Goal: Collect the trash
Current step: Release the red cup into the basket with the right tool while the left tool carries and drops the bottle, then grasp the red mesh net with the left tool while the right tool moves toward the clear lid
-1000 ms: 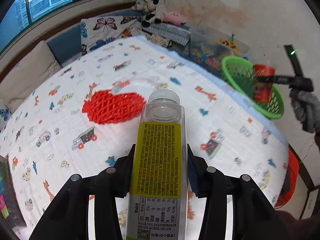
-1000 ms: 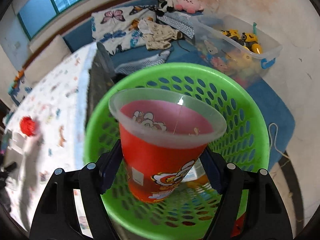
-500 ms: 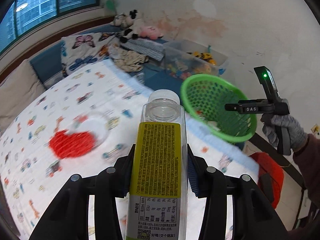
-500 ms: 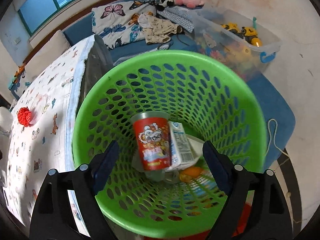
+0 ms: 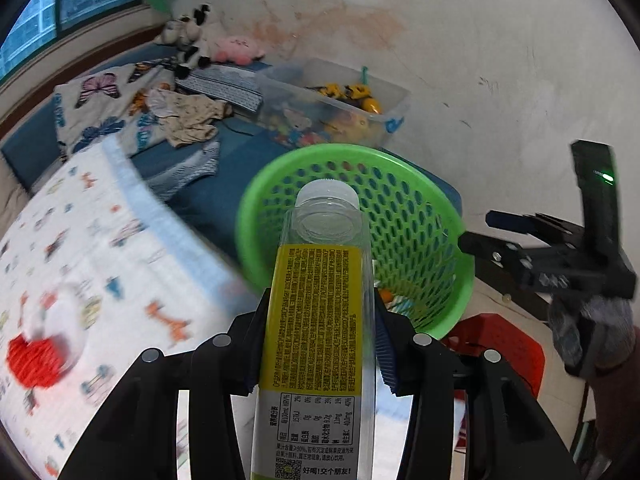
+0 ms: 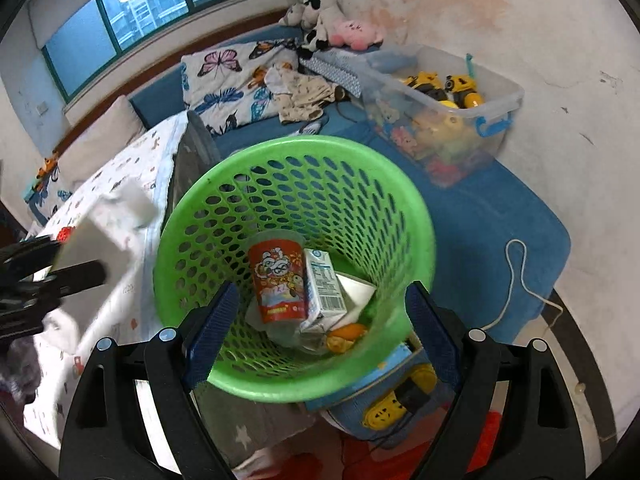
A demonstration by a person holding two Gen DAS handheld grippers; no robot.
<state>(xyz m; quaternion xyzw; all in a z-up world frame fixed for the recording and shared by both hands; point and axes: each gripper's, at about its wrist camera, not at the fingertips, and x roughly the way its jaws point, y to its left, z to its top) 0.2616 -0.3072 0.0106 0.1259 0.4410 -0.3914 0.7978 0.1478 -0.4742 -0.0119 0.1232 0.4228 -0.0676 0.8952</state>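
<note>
**Bottle's lined up over the basket, just need a clean drop**

My left gripper (image 5: 318, 354) has its jaws pinching the clear bottle (image 5: 320, 304) with the yellow label, gripped around the lower body with the capped end pointing away from me toward the green basket (image 5: 452, 216). My right gripper (image 6: 322, 328) has its jaws spread wide with nothing between them; they've just been opening, and the red cup (image 6: 278, 280) is sitting down in the basket next to a small carton (image 6: 324, 286), an orange scrap and some wrappers.

Step in hand, as I read it: get the bottle in with the rest. From the left wrist view the cap overlaps the basket mouth, but that's along the camera line, so I can't tell whether the bottle is really above the opening yet. I'd carry it further until the near rim is under the jaws, tip the cap down and only then let go, so it slides in instead of clipping the rim and bouncing.

Room to move: the basket stands just off the edge of the bed (image 5: 132, 248), with the wall close behind and a clear toy bin (image 5: 332, 104) beyond it. The right gripper hovers by the basket's far side, so I'd pull it back first. The red netting (image 5: 34, 360) is out on the bed, near the left edge of the left wrist view, so that's probably next.
</note>
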